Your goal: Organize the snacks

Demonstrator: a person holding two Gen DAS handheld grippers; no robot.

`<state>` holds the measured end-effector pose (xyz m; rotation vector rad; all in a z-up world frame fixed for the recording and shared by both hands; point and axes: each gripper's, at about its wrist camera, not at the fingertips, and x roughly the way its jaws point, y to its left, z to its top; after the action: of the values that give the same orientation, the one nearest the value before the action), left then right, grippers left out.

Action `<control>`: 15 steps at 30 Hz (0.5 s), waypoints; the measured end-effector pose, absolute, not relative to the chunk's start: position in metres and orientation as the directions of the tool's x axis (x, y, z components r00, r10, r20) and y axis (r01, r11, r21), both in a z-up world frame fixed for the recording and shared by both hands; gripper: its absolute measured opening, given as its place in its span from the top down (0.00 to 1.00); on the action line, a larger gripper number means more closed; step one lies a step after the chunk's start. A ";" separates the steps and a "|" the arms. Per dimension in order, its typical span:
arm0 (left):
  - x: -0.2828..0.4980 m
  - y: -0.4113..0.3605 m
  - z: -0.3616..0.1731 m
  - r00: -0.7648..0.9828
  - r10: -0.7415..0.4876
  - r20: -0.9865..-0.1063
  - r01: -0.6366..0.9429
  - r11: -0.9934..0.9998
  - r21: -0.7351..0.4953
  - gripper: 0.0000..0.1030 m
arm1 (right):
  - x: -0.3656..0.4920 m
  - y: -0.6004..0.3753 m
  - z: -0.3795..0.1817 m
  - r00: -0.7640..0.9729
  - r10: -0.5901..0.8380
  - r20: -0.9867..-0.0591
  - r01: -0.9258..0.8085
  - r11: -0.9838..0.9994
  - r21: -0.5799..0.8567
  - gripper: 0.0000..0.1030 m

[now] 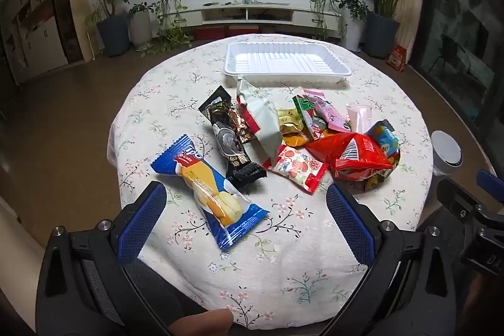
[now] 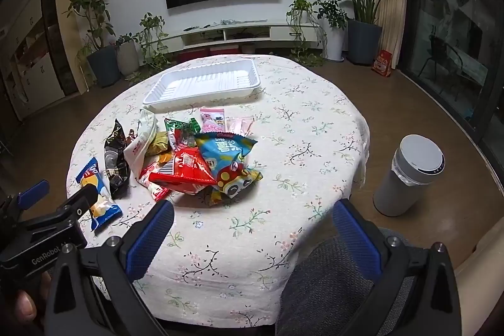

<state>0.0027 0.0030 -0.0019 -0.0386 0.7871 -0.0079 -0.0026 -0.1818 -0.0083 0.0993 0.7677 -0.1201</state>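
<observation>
A pile of snack packets lies mid-table: a blue cake packet [image 1: 210, 191], a black packet [image 1: 231, 144], a red chip bag [image 1: 356, 156], a blue-and-yellow bag [image 2: 231, 161] and several smaller ones. An empty white tray [image 1: 285, 74] stands behind them at the far side; it also shows in the right wrist view [image 2: 201, 98]. My left gripper [image 1: 247, 221] is open and empty, just above the near end of the blue cake packet. My right gripper [image 2: 252, 236] is open and empty, over the table's near right edge.
A round table with a floral cloth [image 2: 299, 147] holds everything. A grey cylindrical bin [image 2: 406, 178] stands on the floor to the right. A grey chair seat [image 2: 340, 282] sits under my right gripper. Plants and a TV cabinet line the far wall.
</observation>
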 end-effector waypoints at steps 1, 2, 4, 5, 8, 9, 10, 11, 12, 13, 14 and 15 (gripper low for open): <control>0.004 0.005 -0.003 0.701 -0.025 -0.713 -0.006 0.999 -0.041 0.00 | -0.003 -0.182 -0.008 0.712 -0.071 -0.698 0.145 0.988 0.048 0.00; 0.006 0.007 -0.003 0.696 -0.031 -0.717 -0.005 0.999 -0.048 0.00 | -0.003 -0.182 -0.008 0.712 -0.071 -0.698 0.145 0.988 0.047 0.00; 0.004 0.009 -0.001 0.714 -0.026 -0.699 0.001 0.999 -0.036 0.00 | -0.003 -0.182 -0.009 0.714 -0.075 -0.697 0.146 0.988 0.044 0.00; 0.002 0.007 -0.002 0.720 -0.014 -0.694 -0.005 1.000 -0.024 0.00 | -0.003 -0.182 -0.009 0.714 -0.078 -0.696 0.148 0.988 0.041 0.00; 0.000 0.008 -0.001 0.725 -0.005 -0.689 -0.010 1.000 -0.019 0.00 | -0.003 -0.182 -0.009 0.716 -0.082 -0.694 0.149 0.988 0.036 0.00; 0.000 0.003 -0.002 0.725 0.005 -0.689 -0.014 1.000 -0.008 0.00 | -0.003 -0.182 -0.009 0.716 -0.083 -0.693 0.150 0.988 0.036 0.00; -0.001 0.003 -0.002 0.725 0.008 -0.689 -0.017 1.000 -0.005 0.00 | -0.005 -0.185 -0.008 0.714 -0.083 -0.695 0.151 0.988 0.036 0.00; -0.001 0.003 -0.002 0.725 0.008 -0.689 -0.017 1.000 -0.005 0.00 | -0.004 -0.186 -0.008 0.713 -0.084 -0.696 0.151 0.988 0.036 0.00; -0.001 0.003 -0.002 0.725 0.007 -0.689 -0.017 1.000 -0.007 0.00 | -0.005 -0.184 -0.009 0.713 -0.087 -0.696 0.153 0.988 0.033 0.00; -0.001 0.003 -0.002 0.726 0.010 -0.688 -0.019 1.000 -0.005 0.00 | -0.005 -0.183 -0.009 0.712 -0.091 -0.696 0.155 0.987 0.030 0.00; -0.001 0.003 -0.002 0.726 0.011 -0.687 -0.021 1.000 -0.007 0.00 | -0.005 -0.184 -0.009 0.711 -0.092 -0.697 0.156 0.987 0.028 0.00; -0.001 0.003 -0.002 0.726 0.009 -0.687 -0.020 1.000 -0.009 0.00 | -0.005 -0.186 -0.010 0.712 -0.094 -0.696 0.156 0.987 0.027 0.00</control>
<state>-0.0014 0.0030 -0.0021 -0.0163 0.7576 0.0159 -0.0051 -0.1857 -0.0104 0.0854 0.7665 -0.1383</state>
